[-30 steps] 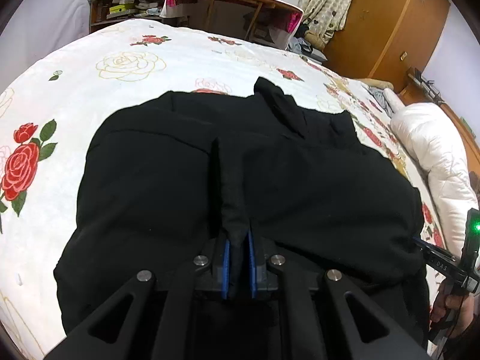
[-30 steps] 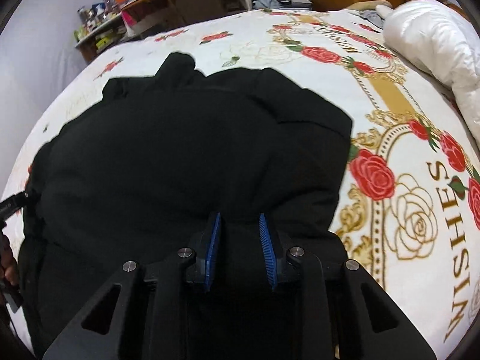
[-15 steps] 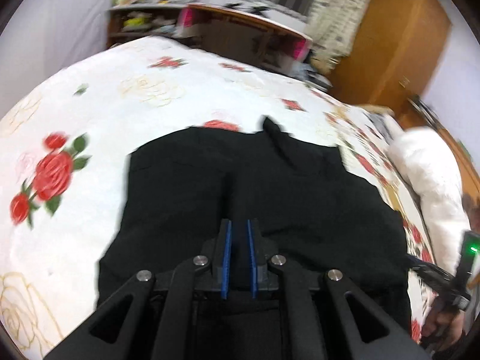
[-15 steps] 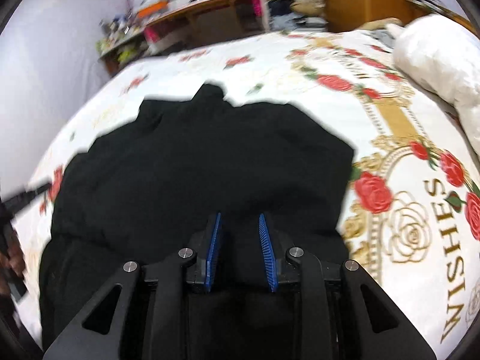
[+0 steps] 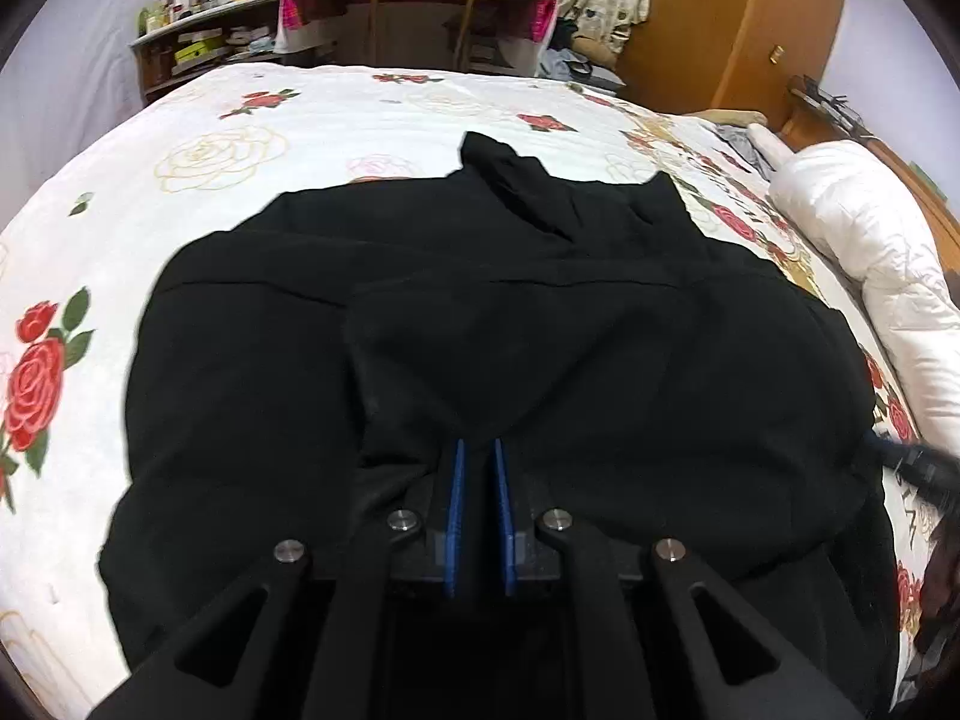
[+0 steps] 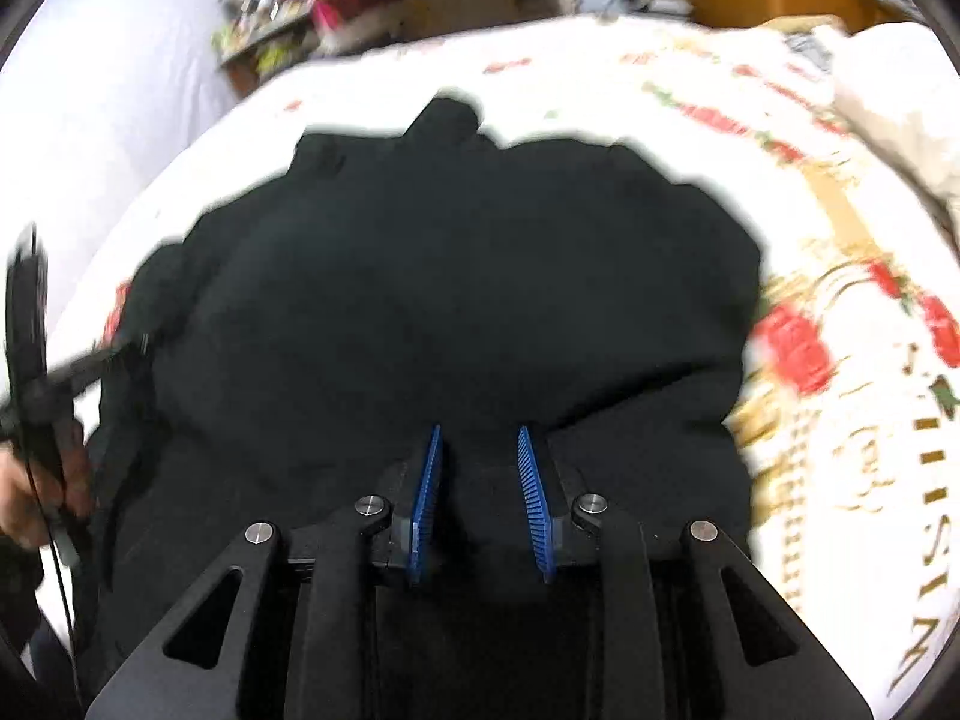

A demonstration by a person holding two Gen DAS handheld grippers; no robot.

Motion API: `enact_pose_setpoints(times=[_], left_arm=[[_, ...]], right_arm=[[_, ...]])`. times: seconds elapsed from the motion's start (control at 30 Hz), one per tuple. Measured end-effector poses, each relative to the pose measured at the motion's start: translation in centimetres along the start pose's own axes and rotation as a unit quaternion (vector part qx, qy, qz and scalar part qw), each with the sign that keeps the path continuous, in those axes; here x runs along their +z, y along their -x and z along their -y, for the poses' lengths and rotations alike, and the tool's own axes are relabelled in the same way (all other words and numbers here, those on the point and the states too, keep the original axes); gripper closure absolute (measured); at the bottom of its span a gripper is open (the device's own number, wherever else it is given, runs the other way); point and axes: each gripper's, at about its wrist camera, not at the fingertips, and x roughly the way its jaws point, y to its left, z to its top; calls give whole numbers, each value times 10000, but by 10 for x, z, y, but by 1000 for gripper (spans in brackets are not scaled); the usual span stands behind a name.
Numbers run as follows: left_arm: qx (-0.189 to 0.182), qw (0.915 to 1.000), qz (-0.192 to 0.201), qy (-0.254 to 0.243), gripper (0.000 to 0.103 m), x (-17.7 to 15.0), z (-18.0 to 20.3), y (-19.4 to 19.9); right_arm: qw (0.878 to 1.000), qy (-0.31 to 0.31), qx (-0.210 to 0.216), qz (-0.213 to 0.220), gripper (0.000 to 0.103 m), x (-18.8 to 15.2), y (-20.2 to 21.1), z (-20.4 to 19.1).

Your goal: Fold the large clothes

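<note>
A large black garment (image 5: 480, 324) lies spread on the bed, partly folded, with one layer lying over another. It also fills the right wrist view (image 6: 444, 300), which is blurred. My left gripper (image 5: 478, 450) is shut on a bunched fold of the garment's near edge. My right gripper (image 6: 480, 438) holds the near edge further right; black cloth fills the gap between its blue pads (image 6: 427, 480). Each gripper shows at the edge of the other's view.
The bed has a white sheet with red roses (image 5: 36, 384). A white duvet (image 5: 864, 276) lies at the right. A desk (image 5: 414, 6), cluttered shelves (image 5: 198, 30) and a wooden wardrobe (image 5: 738, 18) stand beyond the bed.
Both grippers have lifted and drawn back with the garment's near edge. The ridge of cloth at the left gripper has spread into a wider fold. The right gripper is moving.
</note>
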Motion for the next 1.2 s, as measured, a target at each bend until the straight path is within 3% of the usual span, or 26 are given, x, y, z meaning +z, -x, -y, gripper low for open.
enact_pose_setpoints(times=[0.13, 0.27, 0.4, 0.53, 0.67, 0.8, 0.93, 1.03, 1.13, 1.2], left_arm=[[110, 9997, 184, 115, 91, 18, 3, 16], [394, 9976, 507, -248, 91, 44, 21, 12], [482, 9987, -19, -176, 91, 45, 8, -38], [511, 9971, 215, -527, 91, 33, 8, -45], [450, 9982, 145, -375, 92, 37, 4, -45], [486, 9981, 247, -277, 92, 35, 3, -12], [243, 9980, 517, -281, 92, 9, 5, 24], [354, 9977, 357, -464, 92, -8, 10, 16], [344, 9990, 176, -207, 92, -14, -3, -1], [386, 9989, 186, -187, 92, -13, -4, -2]], right_arm=[[9976, -514, -278, 366, 76, 24, 15, 43], [9959, -679, -453, 399, 76, 46, 4, 65], [9960, -780, -417, 118, 76, 58, -34, 68], [9970, -566, -500, -149, 76, 63, -68, 64], [9966, -547, -605, -143, 76, 64, -65, 64], [9970, -486, -574, 178, 76, 53, -26, 56], [9982, -300, -335, 387, 76, 22, 11, 36], [9996, -28, -231, 164, 76, 3, 2, 17], [9990, 133, -377, -177, 76, -5, -26, 10], [9989, 166, -410, -138, 75, -6, -31, 10]])
